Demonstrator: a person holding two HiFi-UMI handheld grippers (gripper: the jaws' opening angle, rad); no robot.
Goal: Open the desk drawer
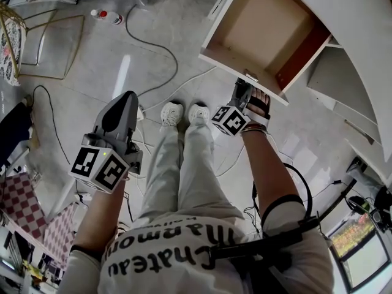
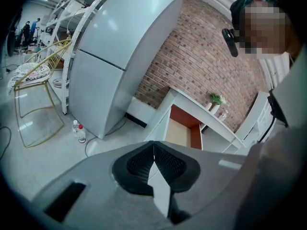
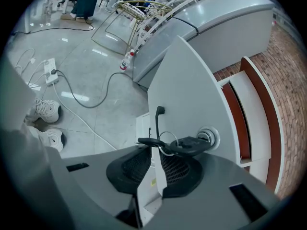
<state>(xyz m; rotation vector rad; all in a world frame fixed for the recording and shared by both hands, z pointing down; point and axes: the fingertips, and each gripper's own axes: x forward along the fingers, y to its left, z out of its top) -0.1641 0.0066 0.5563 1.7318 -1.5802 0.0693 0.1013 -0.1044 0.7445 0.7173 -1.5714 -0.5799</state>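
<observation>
The white desk drawer (image 1: 242, 66) stands pulled out at the upper right, its tan inside bare. My right gripper (image 1: 244, 86) is pressed up to the drawer front (image 3: 187, 90). Its jaws are shut on the thin black handle (image 3: 157, 121), which runs down between the pads. A key (image 3: 192, 143) sits in the round lock (image 3: 209, 137), with a ring and a second key hanging across the jaw tips. My left gripper (image 1: 128, 97) hangs away at the left above the floor, shut with nothing in it (image 2: 154, 145). From there the open drawer (image 2: 180, 131) shows ahead.
The person's white shoes (image 1: 184, 112) stand just in front of the drawer. Cables (image 1: 153, 41) and a power strip (image 3: 49, 71) lie on the floor. A bottle (image 1: 107, 16) and a gold wire chair (image 1: 37, 35) stand at far left, a tall grey cabinet (image 2: 110, 56) beyond.
</observation>
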